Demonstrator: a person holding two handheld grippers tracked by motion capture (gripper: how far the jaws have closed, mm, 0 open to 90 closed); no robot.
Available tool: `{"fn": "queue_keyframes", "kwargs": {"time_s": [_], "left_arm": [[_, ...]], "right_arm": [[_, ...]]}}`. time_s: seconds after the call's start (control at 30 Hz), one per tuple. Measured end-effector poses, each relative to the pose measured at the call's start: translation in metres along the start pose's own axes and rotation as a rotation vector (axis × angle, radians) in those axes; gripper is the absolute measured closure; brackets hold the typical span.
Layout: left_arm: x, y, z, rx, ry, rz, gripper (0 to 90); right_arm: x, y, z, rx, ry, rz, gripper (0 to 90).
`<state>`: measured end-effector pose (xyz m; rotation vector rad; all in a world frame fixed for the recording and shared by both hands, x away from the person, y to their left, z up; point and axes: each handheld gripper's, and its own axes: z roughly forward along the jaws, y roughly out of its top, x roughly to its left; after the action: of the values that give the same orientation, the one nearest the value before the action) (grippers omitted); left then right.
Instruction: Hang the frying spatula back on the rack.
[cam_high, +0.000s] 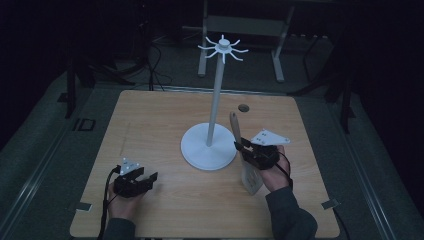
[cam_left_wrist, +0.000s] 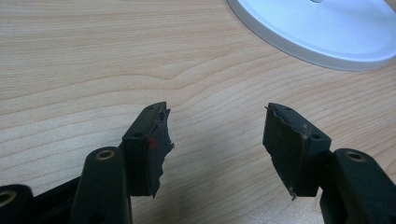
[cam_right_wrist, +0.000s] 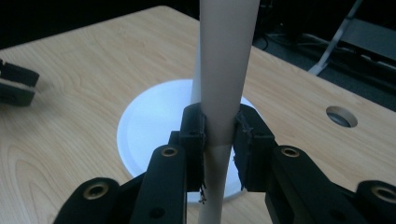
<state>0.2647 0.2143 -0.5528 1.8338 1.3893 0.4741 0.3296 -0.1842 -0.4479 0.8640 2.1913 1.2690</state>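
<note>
- The work in hand looks like hanging a wooden spatula (cam_high: 243, 152) on the white hook stand (cam_high: 215, 107), which stands a little past the middle of the worktop (cam_high: 150, 115), toward its far edge.
- Done so far, as I judge it: the spatula is picked up and clear of the worktop, carried near the right edge, just beside the stand's round base.
- Left to do: raise it to the ring of hooks (cam_high: 223, 48) at the top of the pole and catch it on one; none carries anything yet.
- The right claw (cam_high: 244, 148) is clamped narrow on the spatula's handle (cam_right_wrist: 223, 84), a pad pressed to each side, with the broad blade (cam_high: 251, 178) hanging toward the near edge and the handle tip pointing toward the far edge.
- In the right gripper view the handle rises straight up between the pads, with the stand's base (cam_right_wrist: 154, 121) behind it.
- The right hand (cam_high: 275, 172) sits low, forearm coming in from the near edge, the gripper pointing toward the stand.
- The left claw (cam_left_wrist: 215, 140) stands wide with nothing between its pads, bare wood beneath.
- The left hand (cam_high: 125, 192) rests near the near-left corner, well apart from the stand, taking no part.
</note>
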Motion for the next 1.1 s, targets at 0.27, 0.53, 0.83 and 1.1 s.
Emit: {"fn": "queue_keyframes", "kwargs": {"time_s": [0.27, 0.53, 0.83, 1.1], "left_arm": [[0.0, 0.0, 0.0, -0.001, 0.001, 0.0, 40.6], [0.0, 0.0, 0.001, 0.001, 0.002, 0.004, 40.6], [0.0, 0.0, 0.001, 0.0, 0.003, 0.005, 40.6], [0.0, 0.0, 0.001, 0.0, 0.003, 0.003, 40.6]], "right_arm": [[0.001, 0.005, -0.003, -0.037, -0.002, 0.008, 74.7], [0.004, 0.007, -0.005, -0.067, -0.008, 0.01, 74.8], [0.01, 0.015, -0.007, -0.103, 0.002, 0.01, 74.9], [0.015, 0.024, -0.005, -0.131, 0.012, 0.013, 74.9]]}}
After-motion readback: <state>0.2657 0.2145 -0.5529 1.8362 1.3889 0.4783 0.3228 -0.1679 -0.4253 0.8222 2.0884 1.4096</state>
